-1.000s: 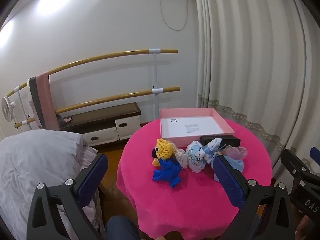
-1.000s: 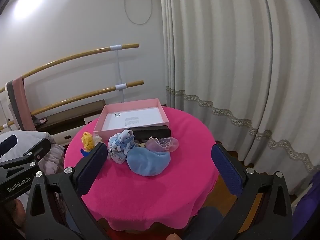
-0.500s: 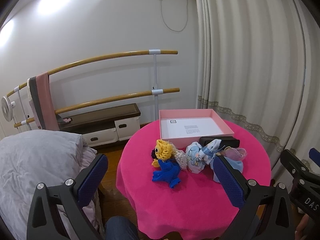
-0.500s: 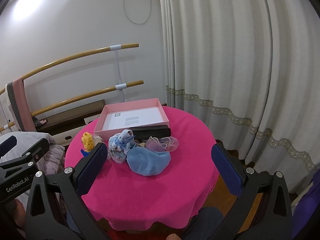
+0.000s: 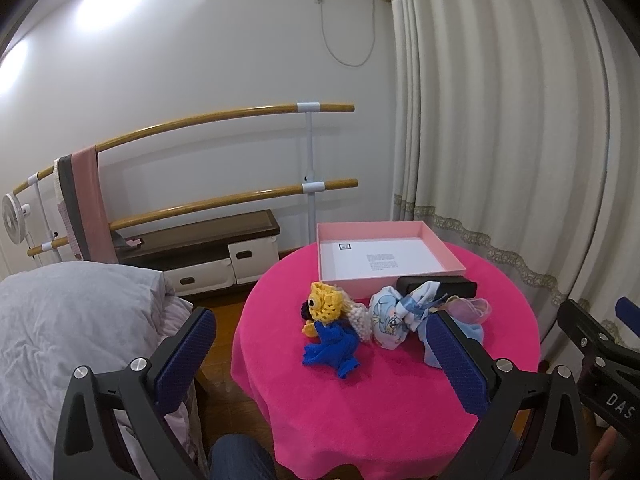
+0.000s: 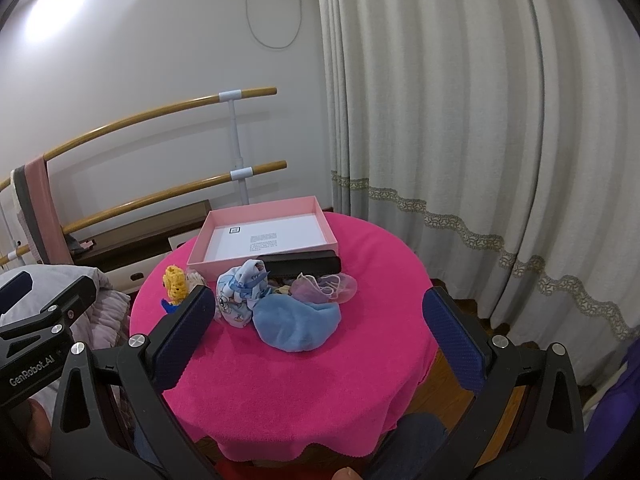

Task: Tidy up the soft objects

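Note:
A round table with a bright pink cloth (image 5: 360, 408) (image 6: 320, 380) holds an open pink box (image 5: 444, 276) (image 6: 200, 256) with nothing in it, at its far side. In front of it lie a yellow and blue crochet doll (image 5: 326, 320) (image 6: 175, 282), a white and blue printed cloth bundle (image 5: 390, 322) (image 6: 240, 296), a light blue soft cloth (image 6: 296, 322) (image 5: 474, 330) and a sheer pink pouch (image 6: 326, 288) (image 5: 470, 306). My left gripper (image 5: 320, 364) and right gripper (image 6: 316, 336) are both open, empty, held above the table's near side.
A black case (image 5: 436, 286) (image 6: 300, 264) lies against the box's front wall. A bed with grey bedding (image 5: 68, 320) is left of the table. Wooden ballet bars (image 5: 224, 116) and a low bench (image 5: 200, 236) stand at the back wall. Curtains (image 6: 480, 140) hang on the right.
Both views have shifted slightly, and the table objects sit a little higher in the frames. Nothing on the table has moved, and both grippers stay open.

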The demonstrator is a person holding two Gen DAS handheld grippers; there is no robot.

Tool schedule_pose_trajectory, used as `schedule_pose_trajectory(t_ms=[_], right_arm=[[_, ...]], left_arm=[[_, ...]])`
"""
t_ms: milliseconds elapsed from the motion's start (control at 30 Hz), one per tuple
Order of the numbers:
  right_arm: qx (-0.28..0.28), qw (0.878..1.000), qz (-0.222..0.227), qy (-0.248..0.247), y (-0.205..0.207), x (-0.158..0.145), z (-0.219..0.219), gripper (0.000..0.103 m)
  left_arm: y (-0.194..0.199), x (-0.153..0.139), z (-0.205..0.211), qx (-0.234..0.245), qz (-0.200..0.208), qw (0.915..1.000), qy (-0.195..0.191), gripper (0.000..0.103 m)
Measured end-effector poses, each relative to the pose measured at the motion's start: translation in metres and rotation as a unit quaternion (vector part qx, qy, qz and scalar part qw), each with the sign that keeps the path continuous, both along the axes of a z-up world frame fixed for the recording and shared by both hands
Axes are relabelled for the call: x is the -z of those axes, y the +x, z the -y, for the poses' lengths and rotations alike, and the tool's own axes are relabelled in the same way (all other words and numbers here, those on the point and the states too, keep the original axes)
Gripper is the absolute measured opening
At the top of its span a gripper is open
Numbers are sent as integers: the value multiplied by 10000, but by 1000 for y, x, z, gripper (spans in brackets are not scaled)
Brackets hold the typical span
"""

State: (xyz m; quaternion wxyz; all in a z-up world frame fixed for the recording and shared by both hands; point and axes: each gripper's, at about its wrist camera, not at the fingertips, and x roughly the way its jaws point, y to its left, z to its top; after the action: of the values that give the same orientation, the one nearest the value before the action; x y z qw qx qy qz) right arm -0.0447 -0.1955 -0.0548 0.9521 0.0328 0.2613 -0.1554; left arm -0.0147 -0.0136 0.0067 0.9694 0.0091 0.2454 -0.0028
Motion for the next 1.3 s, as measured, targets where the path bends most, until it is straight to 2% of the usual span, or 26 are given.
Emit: schedule_pose_trajectory(t_ms=[867, 1133, 1300], right_arm=[[-1, 10000, -29, 63, 0, 3, 2, 103], [-31, 9998, -132, 145, 10, 13, 8, 103], [-54, 9992, -348, 208, 25, 31, 15, 103]], left_arm=[[1, 5, 0, -7, -14, 10000, -7, 103], [6, 13, -3, -20, -67, 10000, -52, 103], [23, 31, -5, -61, -309, 9995, -18, 103]])
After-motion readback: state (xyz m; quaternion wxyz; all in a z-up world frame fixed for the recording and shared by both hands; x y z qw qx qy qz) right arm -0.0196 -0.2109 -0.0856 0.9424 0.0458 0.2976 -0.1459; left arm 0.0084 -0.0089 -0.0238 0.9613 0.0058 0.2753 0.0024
